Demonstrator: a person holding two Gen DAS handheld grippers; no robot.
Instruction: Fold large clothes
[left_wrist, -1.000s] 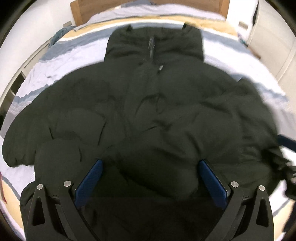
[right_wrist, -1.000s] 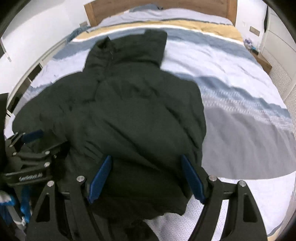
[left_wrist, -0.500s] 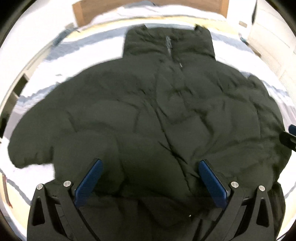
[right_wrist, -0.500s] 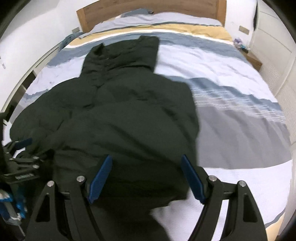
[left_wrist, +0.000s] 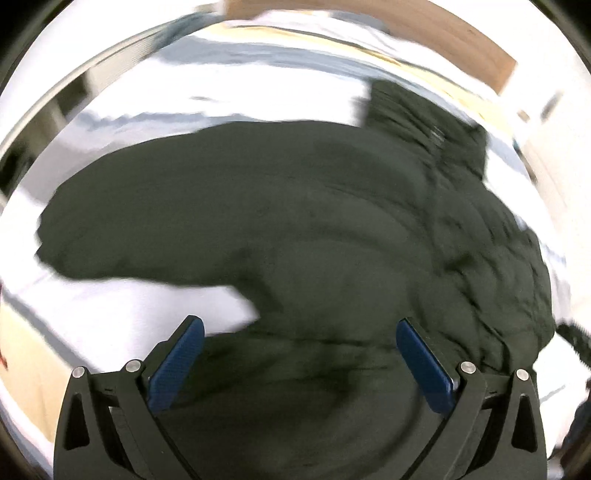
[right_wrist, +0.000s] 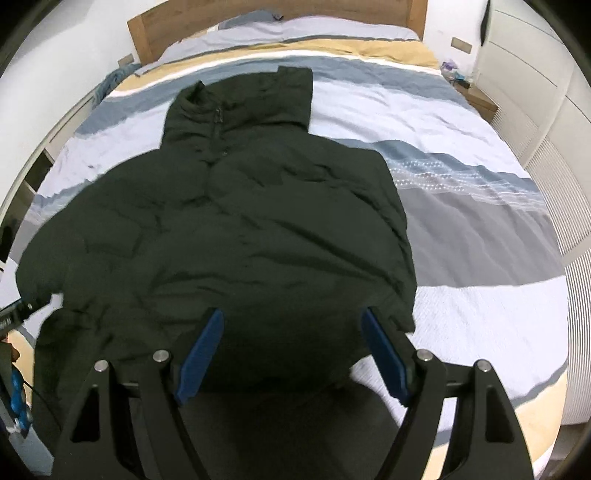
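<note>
Item-wise: puffer jacket (right_wrist: 236, 236), very dark green to black, quilted and softly creased, matte shell, lying front-up and spread flat on the bed (right_wrist: 480, 236); its stand-up collar (right_wrist: 243, 99) with a central zip points toward the wooden headboard (right_wrist: 280, 14), its hem lies nearest both cameras. One sleeve (right_wrist: 55, 258), rounded and padded, extends off to the left of the jacket's body. Bedding beneath the jacket: smooth cover in broad wavy bands of pale blue, grey, white and mustard yellow, with a dotted woven strip to the right of the jacket. Left gripper (left_wrist: 299, 350): black angular frame, blue ribbed pads (left_wrist: 177, 365), jaws spread wide, holding nothing, hovering over the jacket's lower edge; this view is heavily motion-blurred. Right gripper (right_wrist: 291, 350): same build, jaws likewise wide apart and empty, poised above the hem. White slatted panel (right_wrist: 561, 206) stands beyond the bed, right of the jacket.
</note>
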